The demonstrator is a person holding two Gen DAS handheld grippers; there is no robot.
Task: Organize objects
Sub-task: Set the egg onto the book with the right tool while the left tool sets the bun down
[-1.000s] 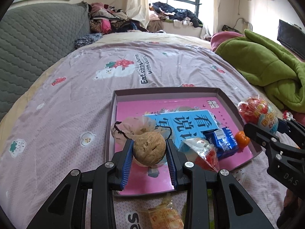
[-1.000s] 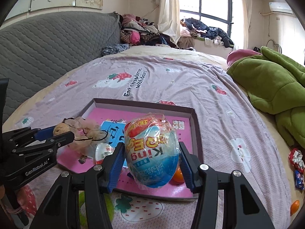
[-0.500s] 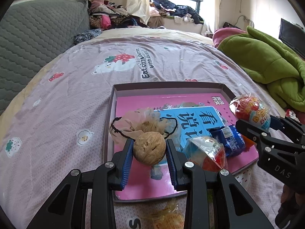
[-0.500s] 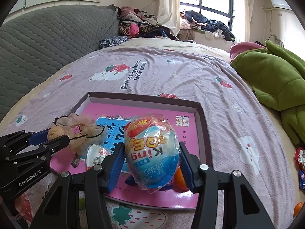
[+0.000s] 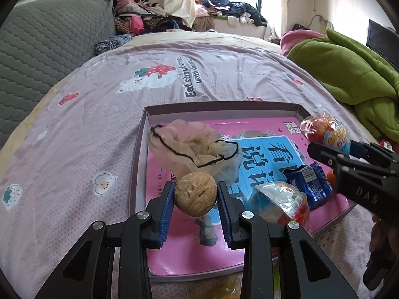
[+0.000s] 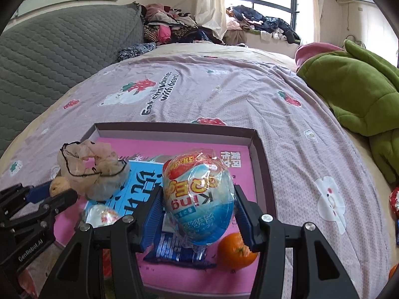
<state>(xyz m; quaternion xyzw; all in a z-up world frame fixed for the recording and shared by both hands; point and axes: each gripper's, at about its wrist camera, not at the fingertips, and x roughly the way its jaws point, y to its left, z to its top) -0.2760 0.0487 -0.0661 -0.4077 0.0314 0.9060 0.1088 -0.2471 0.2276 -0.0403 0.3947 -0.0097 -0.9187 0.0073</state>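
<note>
A shallow box tray with a pink book in it lies on the bed. My left gripper is shut on a brown walnut, held just above the tray's near left part. My right gripper is shut on a wrapped toy egg over the tray's right side. In the tray lie a mesh pouch, a blue snack packet, a second wrapped egg and a small orange.
The bed sheet is lilac with strawberry prints. A green quilt is heaped at the right and a grey padded headboard stands at the left. Loose snacks lie on the sheet right of the tray. Clothes are piled by the window.
Both grippers have moved forward and down over the tray with their loads still held. The tray and its contents look larger and nearer.
</note>
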